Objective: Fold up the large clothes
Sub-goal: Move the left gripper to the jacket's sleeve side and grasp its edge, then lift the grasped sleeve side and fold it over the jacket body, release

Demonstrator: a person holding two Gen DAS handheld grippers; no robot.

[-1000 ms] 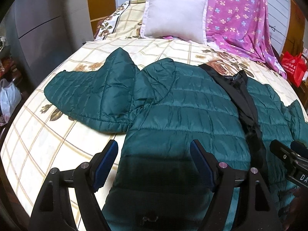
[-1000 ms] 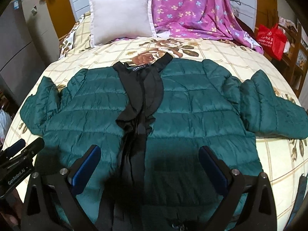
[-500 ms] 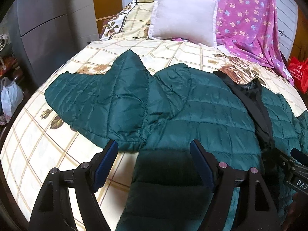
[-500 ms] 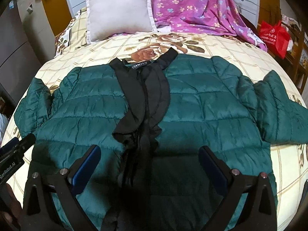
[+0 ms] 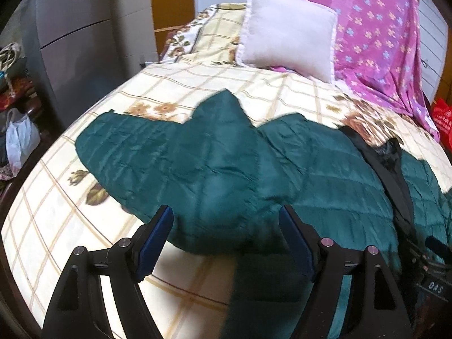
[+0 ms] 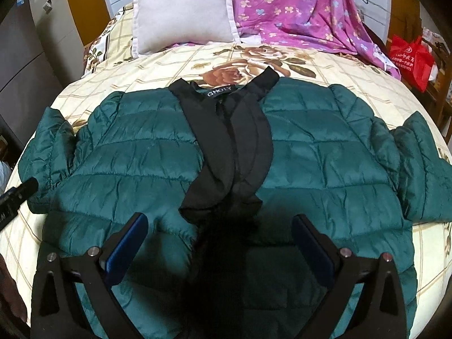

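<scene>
Jacket [image 6: 325,152] lies flat, both the left gripper [image 5: 226,236] and right gripper [image 6: 220,245] wide open, empty; slippery padding could slide from a shallow pinch.

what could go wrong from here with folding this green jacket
1. The left gripper hangs open over the left sleeve, which is thick, shiny quilted fabric. A shallow pinch may slip off or catch only the top layer.
2. The black lining is bunched and twisted down the open front of the jacket. Folding over it would likely leave a lump.
3. The sleeve lies near the bed edge and could slide off if dragged.
</scene>
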